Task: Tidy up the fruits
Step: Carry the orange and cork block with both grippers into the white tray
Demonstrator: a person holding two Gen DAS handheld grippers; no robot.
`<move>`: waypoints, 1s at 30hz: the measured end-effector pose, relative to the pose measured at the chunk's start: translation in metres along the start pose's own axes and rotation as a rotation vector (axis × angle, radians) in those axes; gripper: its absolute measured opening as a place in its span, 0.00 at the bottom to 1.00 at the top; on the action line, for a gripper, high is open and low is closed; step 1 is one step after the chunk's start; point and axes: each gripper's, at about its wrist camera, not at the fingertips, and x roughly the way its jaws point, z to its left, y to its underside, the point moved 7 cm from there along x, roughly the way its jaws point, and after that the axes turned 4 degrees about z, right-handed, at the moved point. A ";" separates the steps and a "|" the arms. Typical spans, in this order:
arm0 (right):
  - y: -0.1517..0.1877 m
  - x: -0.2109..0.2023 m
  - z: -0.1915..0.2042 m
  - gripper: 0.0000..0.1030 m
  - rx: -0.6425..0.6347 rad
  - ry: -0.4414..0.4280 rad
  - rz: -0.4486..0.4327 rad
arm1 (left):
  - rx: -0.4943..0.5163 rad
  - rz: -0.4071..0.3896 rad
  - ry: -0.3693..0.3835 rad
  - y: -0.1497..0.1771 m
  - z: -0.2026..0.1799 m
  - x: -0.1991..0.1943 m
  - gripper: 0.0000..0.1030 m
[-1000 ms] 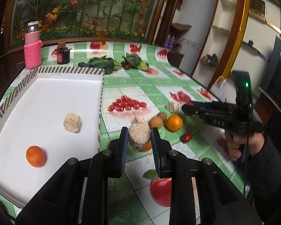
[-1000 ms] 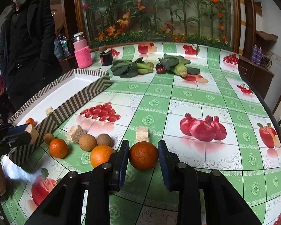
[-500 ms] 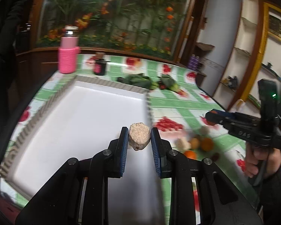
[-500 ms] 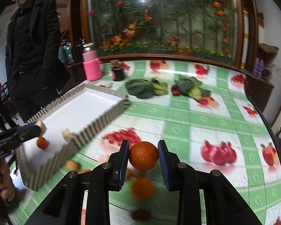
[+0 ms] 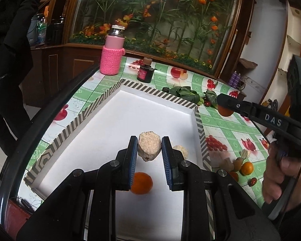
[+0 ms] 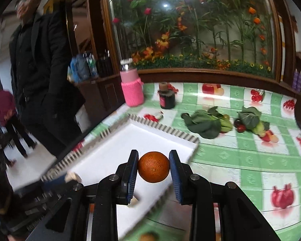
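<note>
My left gripper (image 5: 149, 149) is shut on a beige rough lump (image 5: 149, 148) and holds it above the white tray (image 5: 118, 118) with the striped rim. In the tray lie an orange (image 5: 141, 182) and a second beige lump (image 5: 180, 150). My right gripper (image 6: 154, 167) is shut on a dark orange (image 6: 154, 167) and holds it over the tray's near right part (image 6: 130, 140). It also shows in the left wrist view (image 5: 224, 105), above the tray's right rim. Several small fruits (image 5: 240, 165) lie on the tablecloth right of the tray.
A pink bottle (image 5: 112, 54) and a dark jar (image 5: 145, 71) stand behind the tray. Leafy greens (image 6: 206, 123) lie at the back of the table. A person in black (image 6: 40, 80) stands at the table's left side.
Both grippers have risen and swung left from the loose fruits to above the tray, each still holding its item. The right wrist view is blurred by the motion.
</note>
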 end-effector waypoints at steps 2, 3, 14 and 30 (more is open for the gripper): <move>0.006 0.003 0.001 0.29 0.009 -0.019 -0.031 | -0.002 0.016 -0.016 0.002 0.002 0.004 0.23; 0.010 0.006 0.000 0.29 0.008 -0.011 -0.028 | -0.004 0.024 -0.022 0.003 0.003 0.006 0.23; 0.048 0.034 0.030 0.29 -0.122 -0.089 0.128 | 0.016 0.090 -0.069 0.012 0.004 0.016 0.23; 0.076 0.050 0.047 0.30 -0.175 -0.131 0.223 | 0.028 0.137 -0.114 0.019 0.007 0.026 0.23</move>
